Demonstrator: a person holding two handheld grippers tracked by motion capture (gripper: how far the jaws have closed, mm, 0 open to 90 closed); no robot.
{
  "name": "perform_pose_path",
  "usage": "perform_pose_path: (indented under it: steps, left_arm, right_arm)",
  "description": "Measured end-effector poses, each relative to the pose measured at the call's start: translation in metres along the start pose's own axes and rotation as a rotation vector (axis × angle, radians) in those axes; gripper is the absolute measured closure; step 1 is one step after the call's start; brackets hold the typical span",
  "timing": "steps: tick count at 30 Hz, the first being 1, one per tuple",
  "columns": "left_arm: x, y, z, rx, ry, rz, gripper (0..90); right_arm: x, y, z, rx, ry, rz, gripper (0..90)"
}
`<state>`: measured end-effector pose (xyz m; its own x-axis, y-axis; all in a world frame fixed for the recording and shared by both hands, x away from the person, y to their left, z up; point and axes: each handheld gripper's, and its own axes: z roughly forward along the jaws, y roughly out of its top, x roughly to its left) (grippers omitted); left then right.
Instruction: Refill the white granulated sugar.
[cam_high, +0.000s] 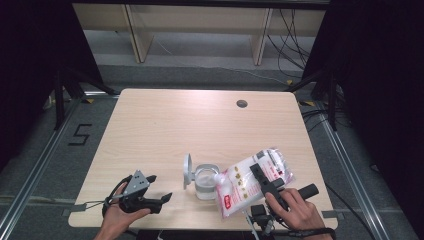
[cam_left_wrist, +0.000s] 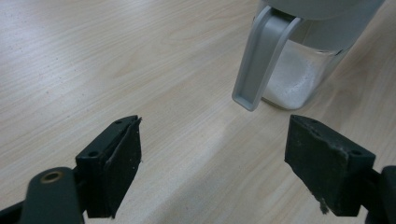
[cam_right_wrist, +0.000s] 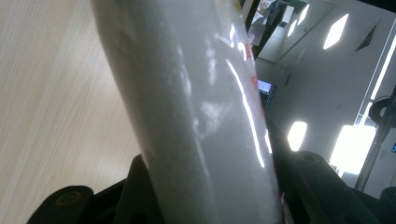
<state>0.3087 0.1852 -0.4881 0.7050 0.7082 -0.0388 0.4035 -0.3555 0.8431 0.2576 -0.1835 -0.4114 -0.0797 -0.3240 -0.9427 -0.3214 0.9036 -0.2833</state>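
**Bag tipped at the jar's mouth**

The right gripper is clamping a clear plastic bag of white granules with red print, tilting its corner against a clear glass jar with an open grey lid on the pale wooden table. The left gripper is resting near the front edge, jaws apart and empty.

Light wood-grain table with a round cable hole; grey floor marked "5"; black curtains at both sides; wooden furniture legs and loose cables noted behind.
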Motion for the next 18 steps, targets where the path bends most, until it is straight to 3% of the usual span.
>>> perform_pose_path:
  steps: [9,11,13,14,17,18]
  left_arm:
    - [0.0001,-0.0001,0.0001,0.003,0.001,0.001,18.3]
    - [0.0000,0.0000,0.0000,0.002,0.000,0.001,18.3]
    - [0.0001,0.0000,0.0000,0.002,0.000,0.000,18.3]
    - [0.0000,-0.0001,-0.0001,0.000,0.000,-0.001,18.3]
    - [-0.0001,-0.0002,-0.0003,-0.001,0.001,-0.005,18.3]
    - [-0.0001,-0.0002,-0.0002,-0.002,0.002,-0.006,18.3]
  right_arm:
    - [-0.0039,-0.0006,0.0030,-0.011,-0.019,-0.009,63.8]
    - [-0.0012,-0.0022,0.0018,0.005,-0.007,0.012,63.9]
    - [-0.0025,-0.0027,0.0005,0.007,-0.003,-0.016,64.0]
    - [0.0008,-0.0030,-0.0009,0.017,-0.008,0.019,64.0]
    - [-0.0013,-0.0011,-0.0021,-0.006,-0.018,-0.020,64.1]
    - [-0.0001,-0.0006,-0.0029,0.002,-0.008,-0.009,64.1]
